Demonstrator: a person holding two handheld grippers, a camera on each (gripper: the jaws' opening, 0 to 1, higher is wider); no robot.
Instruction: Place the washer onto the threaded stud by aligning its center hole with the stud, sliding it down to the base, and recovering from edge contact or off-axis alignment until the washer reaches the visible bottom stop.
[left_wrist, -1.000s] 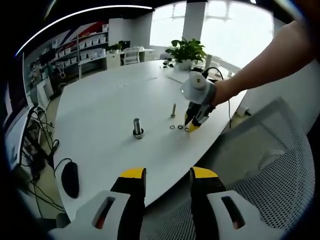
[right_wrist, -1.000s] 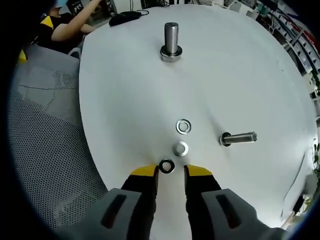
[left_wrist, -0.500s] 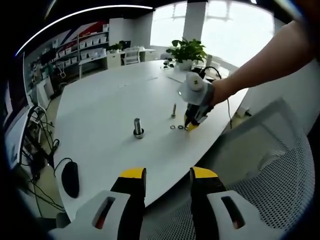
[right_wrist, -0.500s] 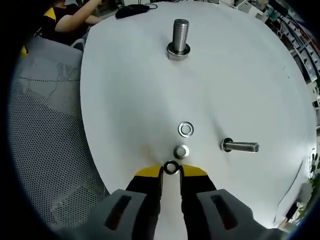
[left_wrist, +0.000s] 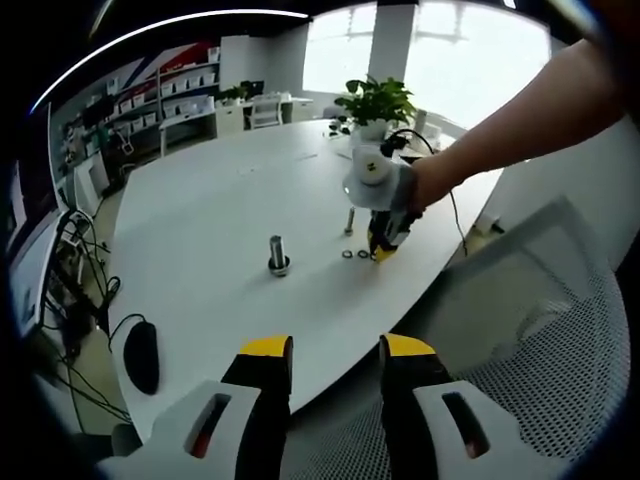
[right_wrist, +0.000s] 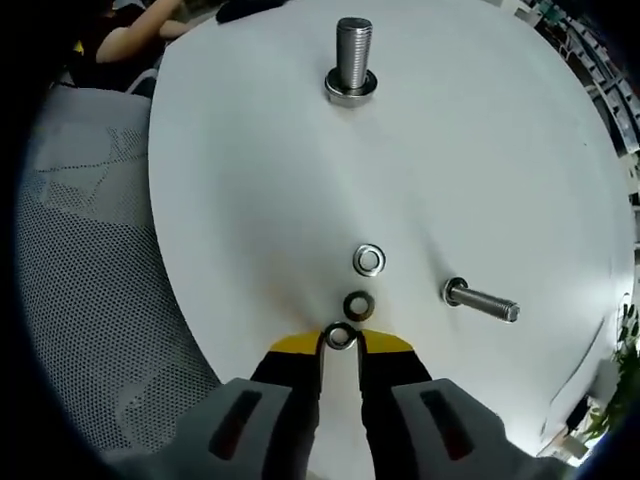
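On the white table (right_wrist: 500, 150) a threaded stud (right_wrist: 352, 50) stands upright with a ring at its base. Three washers lie in a row near the table edge. My right gripper (right_wrist: 340, 343) is shut on the nearest washer (right_wrist: 340, 337), which sits between its yellow tips just above or on the table. The second washer (right_wrist: 358, 305) and third washer (right_wrist: 369, 260) lie beyond it. In the left gripper view the stud (left_wrist: 277, 254) stands mid-table, with the right gripper (left_wrist: 382, 250) down at the washers (left_wrist: 354, 254). My left gripper (left_wrist: 335, 352) hangs open off the table's near edge.
A second bolt (right_wrist: 482, 300) lies on its side right of the washers. A mesh chair (right_wrist: 90, 260) sits by the table edge. A black mouse (left_wrist: 140, 358) with a cable lies at the near left, and a potted plant (left_wrist: 372, 100) stands at the far end.
The right gripper's jaws have narrowed onto the nearest washer and edged forward. The left gripper has stayed still.
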